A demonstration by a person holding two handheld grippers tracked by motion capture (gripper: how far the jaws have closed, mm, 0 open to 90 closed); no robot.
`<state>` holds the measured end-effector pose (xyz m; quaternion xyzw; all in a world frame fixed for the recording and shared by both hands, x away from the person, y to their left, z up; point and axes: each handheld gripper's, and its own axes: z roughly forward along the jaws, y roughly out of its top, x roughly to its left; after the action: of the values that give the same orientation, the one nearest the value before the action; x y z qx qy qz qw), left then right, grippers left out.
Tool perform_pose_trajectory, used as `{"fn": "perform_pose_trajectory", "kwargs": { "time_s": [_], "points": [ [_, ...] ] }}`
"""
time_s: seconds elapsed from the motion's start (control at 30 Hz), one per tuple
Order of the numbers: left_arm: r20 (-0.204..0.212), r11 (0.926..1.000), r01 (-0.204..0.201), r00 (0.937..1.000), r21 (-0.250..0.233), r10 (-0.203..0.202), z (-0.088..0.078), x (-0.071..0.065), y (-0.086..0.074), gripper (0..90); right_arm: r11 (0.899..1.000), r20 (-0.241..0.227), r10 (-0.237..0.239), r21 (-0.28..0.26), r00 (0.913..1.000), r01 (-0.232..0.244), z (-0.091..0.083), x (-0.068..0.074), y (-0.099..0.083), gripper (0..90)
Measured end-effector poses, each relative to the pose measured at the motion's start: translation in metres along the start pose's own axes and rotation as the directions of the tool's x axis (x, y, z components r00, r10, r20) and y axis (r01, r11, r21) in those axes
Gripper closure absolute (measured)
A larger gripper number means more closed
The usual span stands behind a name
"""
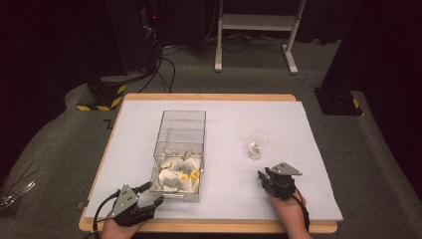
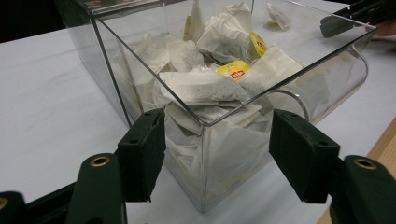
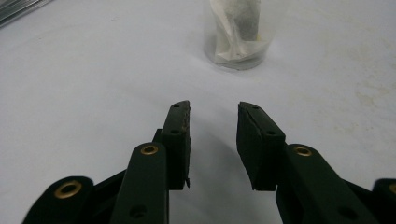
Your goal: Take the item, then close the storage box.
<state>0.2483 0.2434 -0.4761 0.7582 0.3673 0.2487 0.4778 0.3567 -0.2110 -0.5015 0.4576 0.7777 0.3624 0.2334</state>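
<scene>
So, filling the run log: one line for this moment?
left gripper: open, at tea-bag box corner | right gripper: open, facing cup

Lab, hazard-striped stand bases (image 1: 102, 95), cables (image 1: 166, 64)

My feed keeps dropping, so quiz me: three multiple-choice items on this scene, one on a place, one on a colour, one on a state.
1. Where is the clear cup?
A. Inside the box
B. On the white mat, ahead of the right gripper
C. On the floor

2. What colour are the tea bag tags in the clear box?
A. Yellow
B. Blue
C. Green

3. How do the left gripper fingers stand?
A. Shut on a tea bag
B. Open, either side of the box corner
C. Shut on the cup

Key: B, the right gripper view shows the cup ahead; A, tags are yellow; B, gaps show beside both fingers.
</scene>
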Motion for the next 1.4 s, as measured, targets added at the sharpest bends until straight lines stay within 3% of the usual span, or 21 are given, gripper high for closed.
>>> {"fn": "perform_pose_trajectory", "kwargs": {
  "time_s": [0.27,1.4],
  "points": [
    [-0.025,0.9999,0.008,0.9997,-0.006,-0.008,0.004,0.002,0.001,39.5,1.0,0.001,-0.007,0.002,1.0,0.007,0.001,0.0,0.0,64.8],
    [-0.048,0.9994,0.021,0.9986,-0.025,-0.023,0.015,0.009,0.005,42.9,1.0,0.005,-0.018,0.016,0.9998,0.018,0.002,0.001,0.001,64.6]
  ]
}}
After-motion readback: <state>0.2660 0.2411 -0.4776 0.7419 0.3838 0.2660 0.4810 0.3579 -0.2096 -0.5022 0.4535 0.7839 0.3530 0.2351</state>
